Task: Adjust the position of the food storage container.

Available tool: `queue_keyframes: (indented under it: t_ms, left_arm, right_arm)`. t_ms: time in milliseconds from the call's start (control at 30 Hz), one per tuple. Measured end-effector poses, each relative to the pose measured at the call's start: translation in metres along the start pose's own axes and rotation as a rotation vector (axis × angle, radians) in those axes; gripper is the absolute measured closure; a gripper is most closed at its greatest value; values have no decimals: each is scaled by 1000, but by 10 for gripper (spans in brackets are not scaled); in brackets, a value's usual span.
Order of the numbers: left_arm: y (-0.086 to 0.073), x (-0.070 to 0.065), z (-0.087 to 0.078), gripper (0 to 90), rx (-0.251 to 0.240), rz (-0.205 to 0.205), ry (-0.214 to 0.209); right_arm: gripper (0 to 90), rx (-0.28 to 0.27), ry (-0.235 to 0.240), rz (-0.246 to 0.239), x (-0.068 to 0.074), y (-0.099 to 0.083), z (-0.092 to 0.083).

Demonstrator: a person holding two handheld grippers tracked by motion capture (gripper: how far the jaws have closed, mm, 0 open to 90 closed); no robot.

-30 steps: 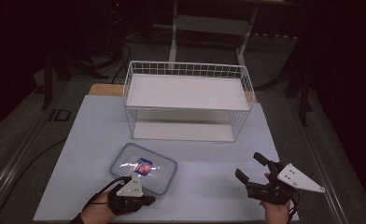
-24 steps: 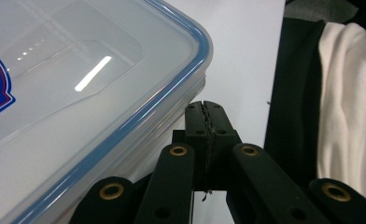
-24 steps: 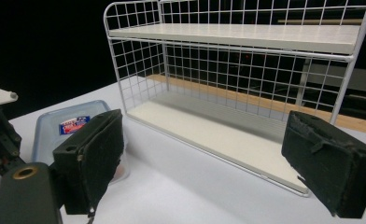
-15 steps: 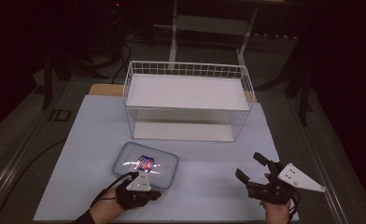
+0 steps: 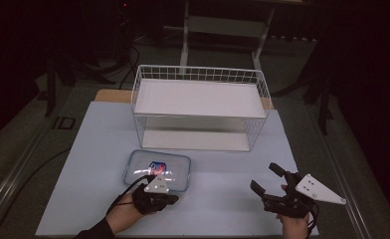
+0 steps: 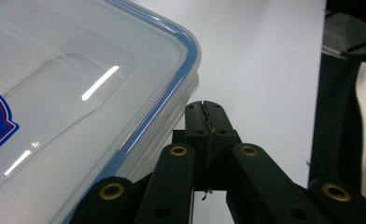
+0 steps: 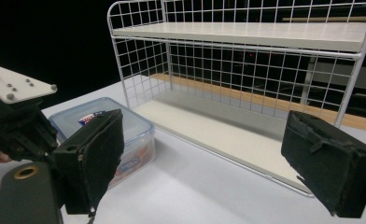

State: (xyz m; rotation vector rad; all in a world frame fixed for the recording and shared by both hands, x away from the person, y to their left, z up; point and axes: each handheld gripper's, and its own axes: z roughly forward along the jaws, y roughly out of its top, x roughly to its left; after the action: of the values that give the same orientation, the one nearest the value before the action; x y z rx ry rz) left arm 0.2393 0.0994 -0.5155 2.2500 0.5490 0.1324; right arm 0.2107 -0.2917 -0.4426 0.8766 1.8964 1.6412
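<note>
The box [image 5: 157, 171], a clear lidded container with a blue seal and a red-and-blue label, lies flat on the near left part of the table [image 5: 218, 199], just near of the rack [image 5: 199, 112]. In the left gripper view its lid [image 6: 69, 93] sits shut, with the blue rim running along the corner.

The left gripper [image 5: 169, 198] is at the box's near edge, its jaws pressed together with nothing between them. In the left gripper view the closed tip [image 6: 205, 112] sits right beside the box's corner; whether it touches cannot be told.

The right gripper [image 5: 267, 178] hovers over the near right of the table, well apart from the box, its jaws spread wide and empty.

The rack is white wire with a flat upper shelf [image 7: 246, 32] and stands at the middle of the table's far half.
</note>
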Motion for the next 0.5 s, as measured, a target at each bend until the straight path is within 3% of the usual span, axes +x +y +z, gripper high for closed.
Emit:
queue_keyframes:
  t_ms: [133,200,300,500]
  left_arm:
    - [2,1,0,897,-12,-9,-8]
    - [1,0,-6,896,-30,-10,-32]
    - [0,-2,-21,896,-60,-4,-33]
    - [-12,8,-60,897,-126,-37,46]
  right_arm:
    - [128,3,3,1,0,0,1]
    - [128,6,4,0,0,-1,1]
    - [128,8,9,-4,2,-1,1]
    - [126,0,24,-3,2,0,1]
